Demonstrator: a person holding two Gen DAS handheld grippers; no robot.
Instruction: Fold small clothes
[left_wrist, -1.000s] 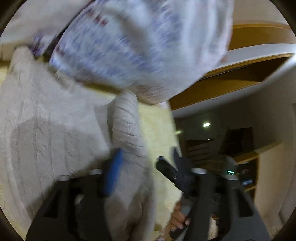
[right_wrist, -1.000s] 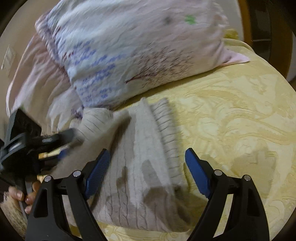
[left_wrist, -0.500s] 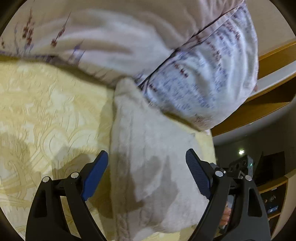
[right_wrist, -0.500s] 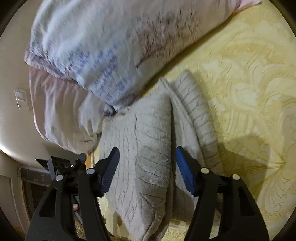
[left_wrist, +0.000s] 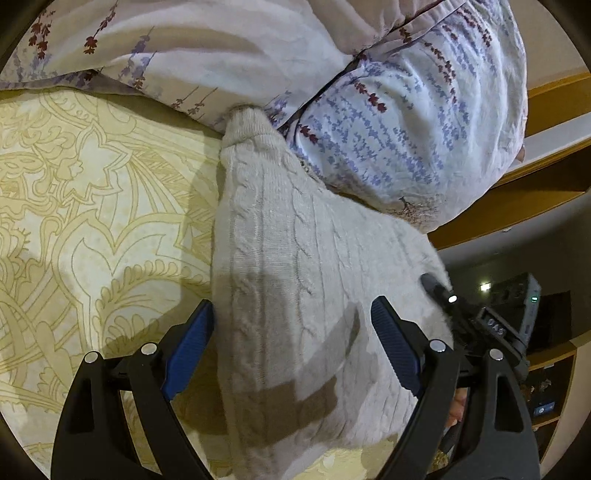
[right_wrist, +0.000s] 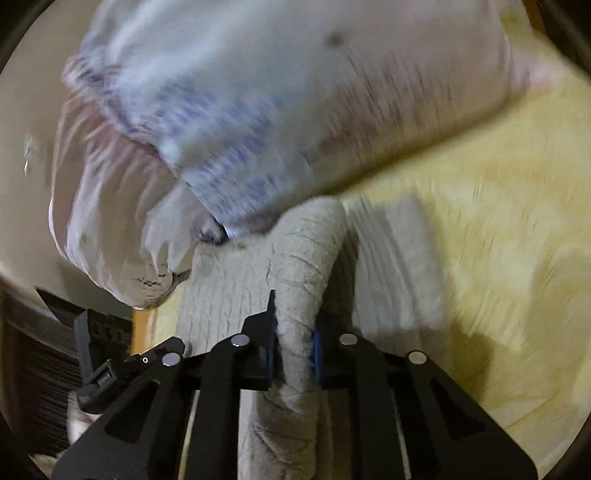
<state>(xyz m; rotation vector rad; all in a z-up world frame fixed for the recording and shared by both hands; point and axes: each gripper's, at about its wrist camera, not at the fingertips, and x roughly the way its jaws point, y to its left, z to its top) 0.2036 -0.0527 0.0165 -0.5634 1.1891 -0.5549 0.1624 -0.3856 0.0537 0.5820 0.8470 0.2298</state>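
A beige cable-knit sweater (left_wrist: 295, 258) lies folded lengthwise on the yellow patterned bedspread (left_wrist: 92, 206), its far end tucked against the pillows. My left gripper (left_wrist: 291, 350) is open, its blue pads either side of the sweater's near part, just above it. In the right wrist view my right gripper (right_wrist: 295, 356) is shut on a raised fold of the sweater (right_wrist: 303, 266). The right gripper also shows in the left wrist view (left_wrist: 443, 295), at the sweater's right edge.
Two floral pillows (left_wrist: 406, 110) lie along the far side of the bed, touching the sweater; they also show in the right wrist view (right_wrist: 258, 92). A wooden bed frame (left_wrist: 535, 199) and dark shelves (left_wrist: 546, 387) lie to the right. Bedspread (right_wrist: 498, 221) extends right of the sweater.
My left gripper let go of the sweater, opened and now hovers over its near part. My right gripper closed from open onto a fold of the sweater.
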